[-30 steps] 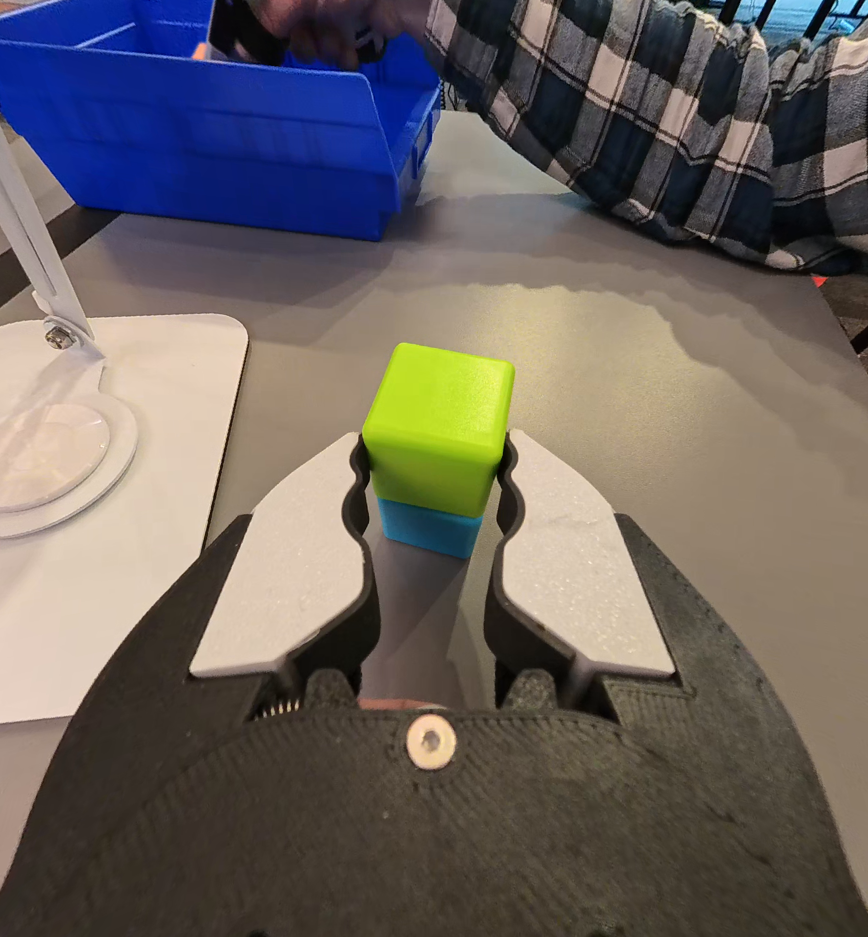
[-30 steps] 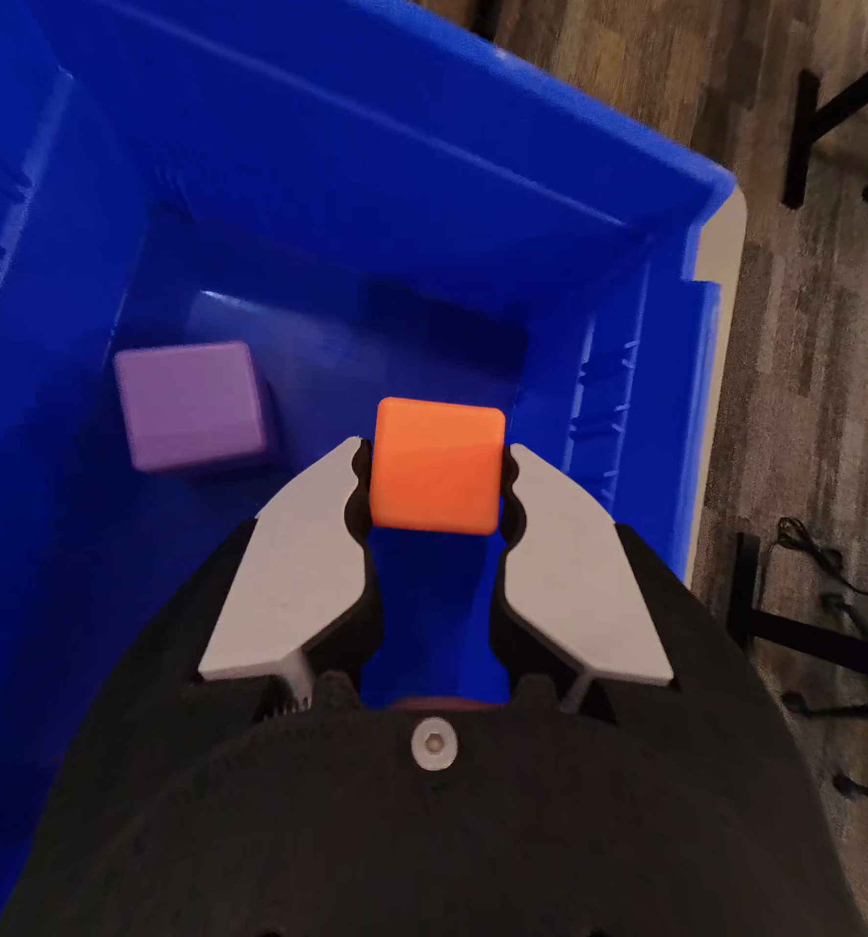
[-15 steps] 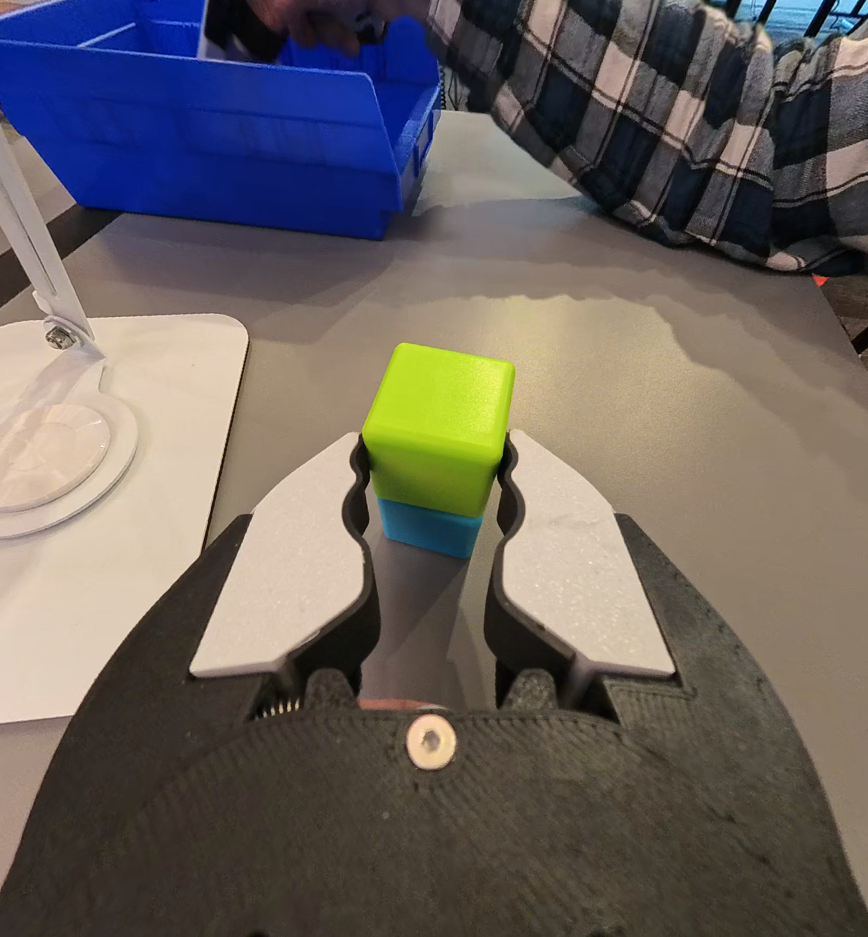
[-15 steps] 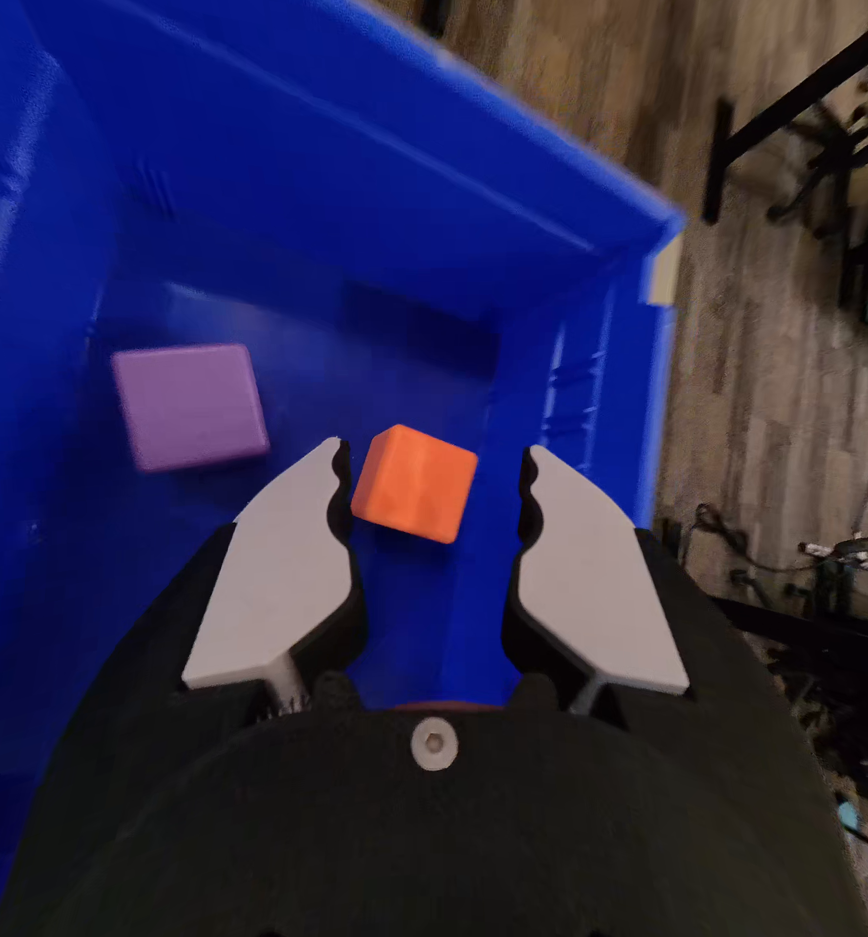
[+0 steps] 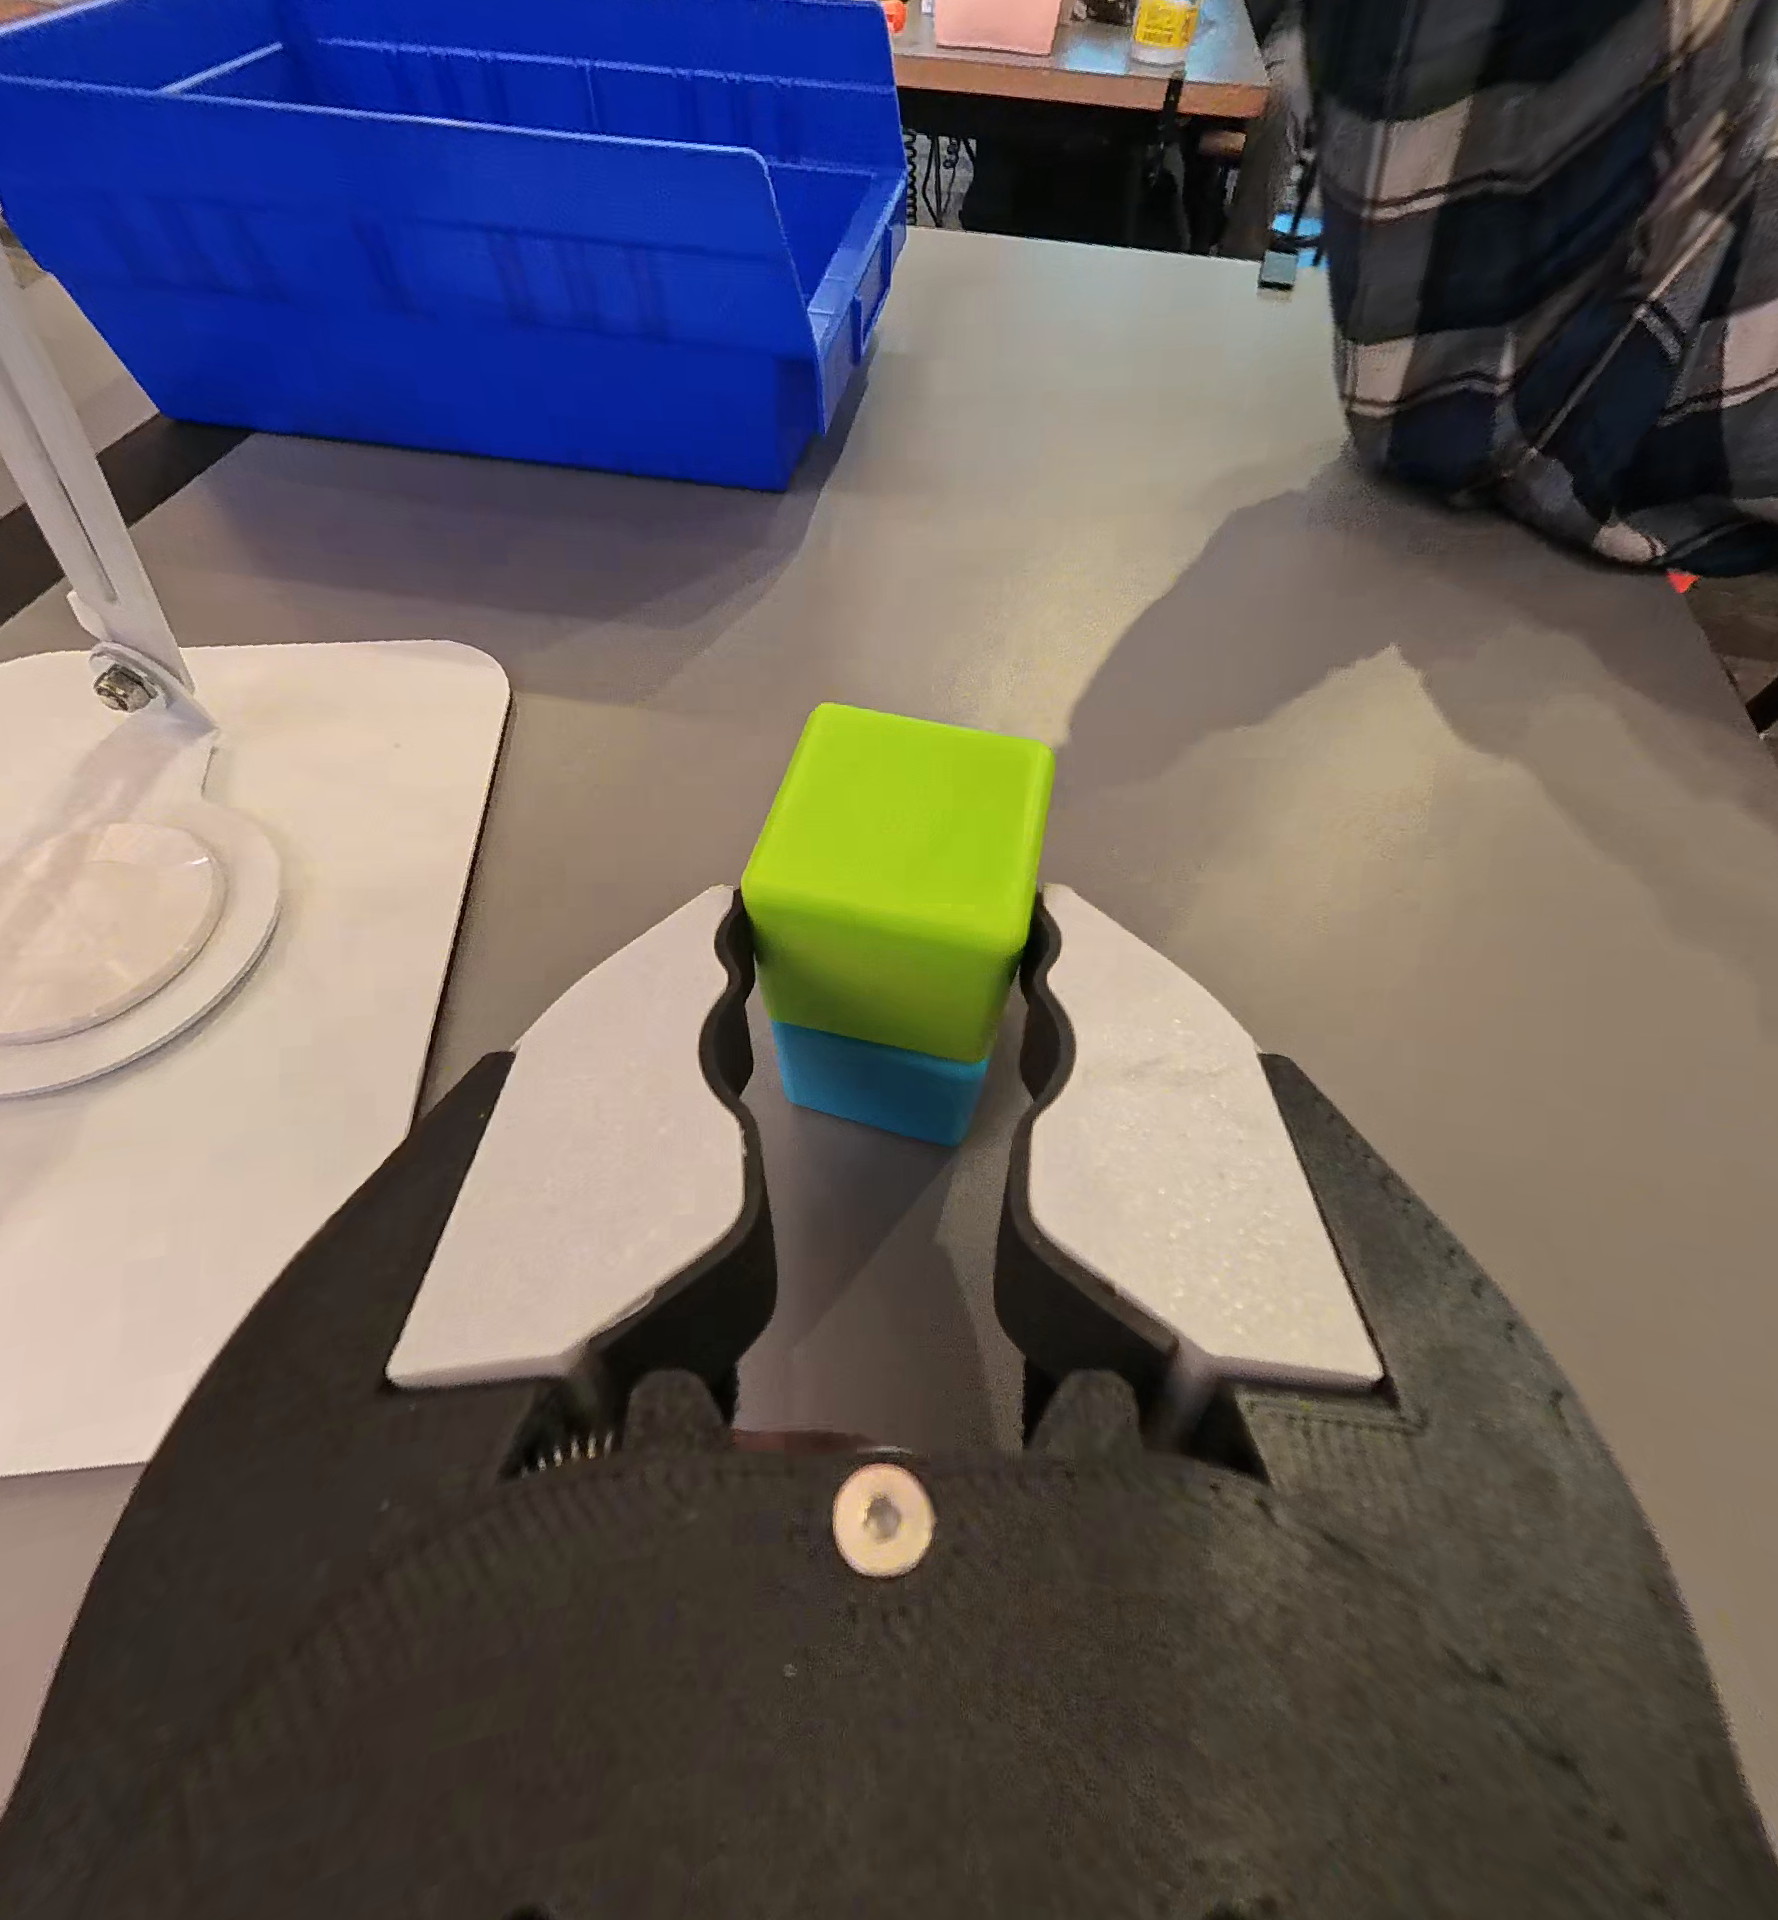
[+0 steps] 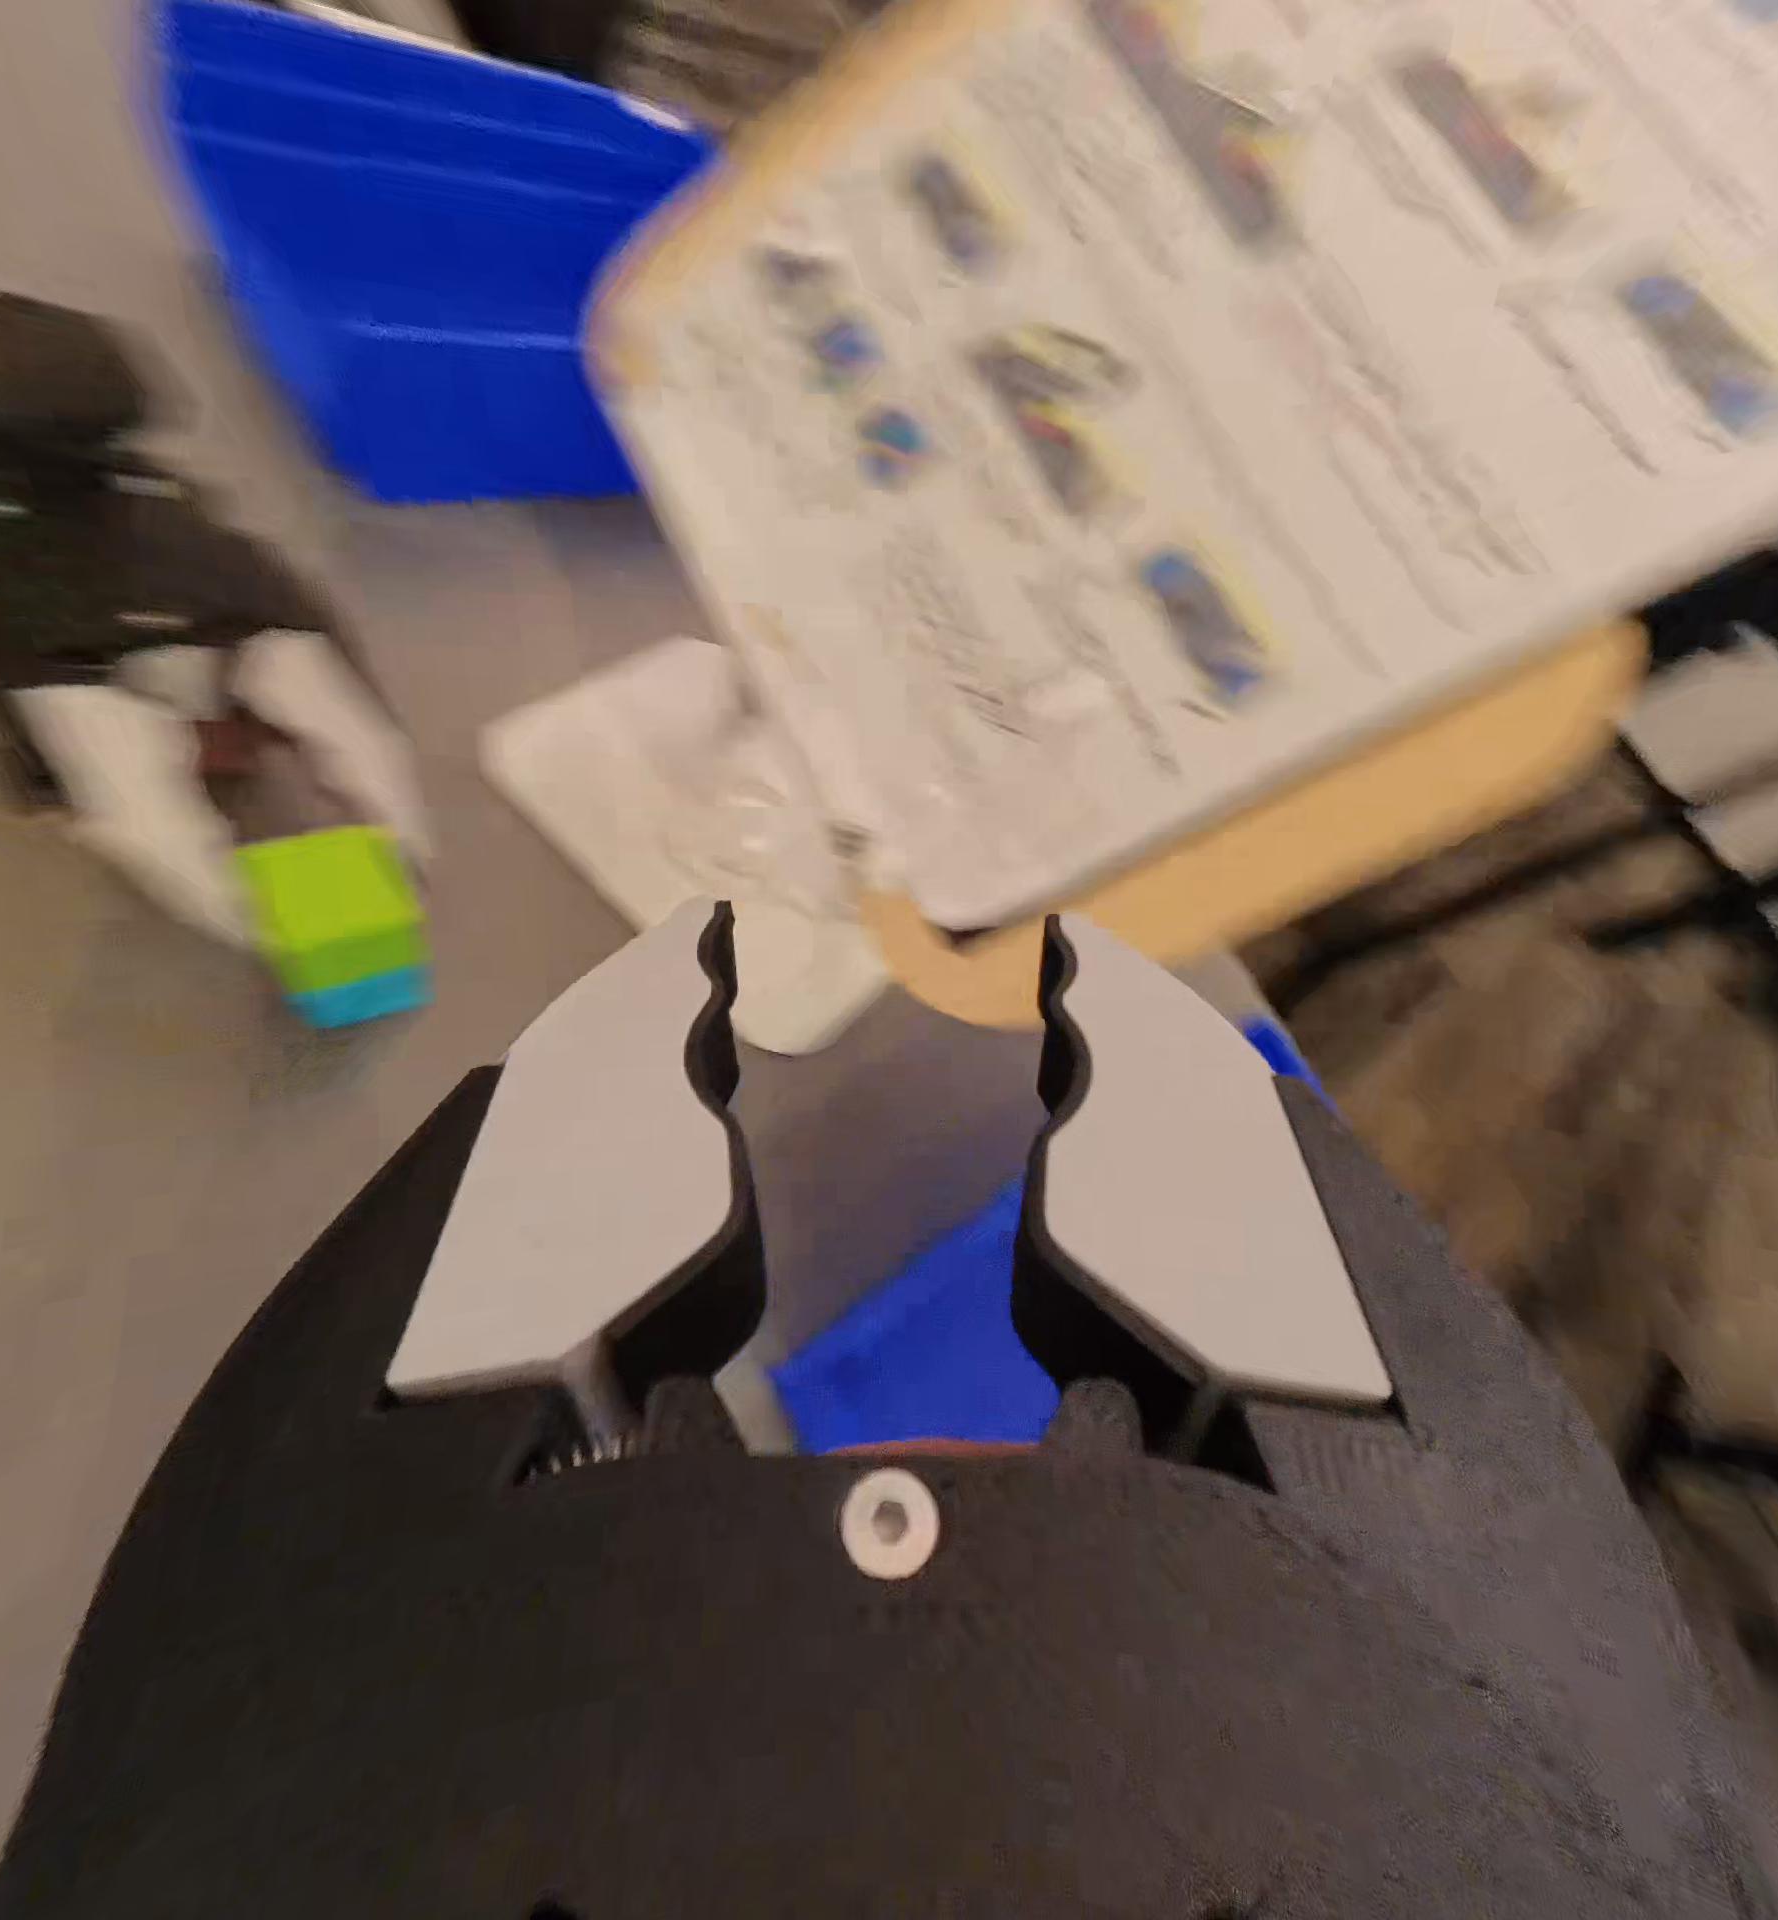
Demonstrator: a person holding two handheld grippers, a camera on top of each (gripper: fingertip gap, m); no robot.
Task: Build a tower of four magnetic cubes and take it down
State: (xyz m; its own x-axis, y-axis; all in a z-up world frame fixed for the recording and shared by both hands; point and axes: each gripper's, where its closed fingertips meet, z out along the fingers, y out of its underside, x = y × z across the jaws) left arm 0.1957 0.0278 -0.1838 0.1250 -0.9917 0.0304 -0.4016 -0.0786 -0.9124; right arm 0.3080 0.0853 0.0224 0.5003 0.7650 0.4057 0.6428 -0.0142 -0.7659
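Green cube (image 5: 895, 883), rigid, probably light, sits clamped by its sides in left gripper (image 5: 890, 971) atop blue cube (image 5: 874, 1091) mid-table; right gripper (image 6: 890, 961) gapes empty.

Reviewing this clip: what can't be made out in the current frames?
- Blue bin contents: left wrist view, hidden by its front wall.
- Blue cube: left wrist view, mostly covered by the green cube held in the left tongs.
- Printed sheet on the stand: right wrist view, motion blur.
- Left tongs in the right wrist view: smeared by blur.
- Right tongs: open and empty; any other cubes are out of sight.
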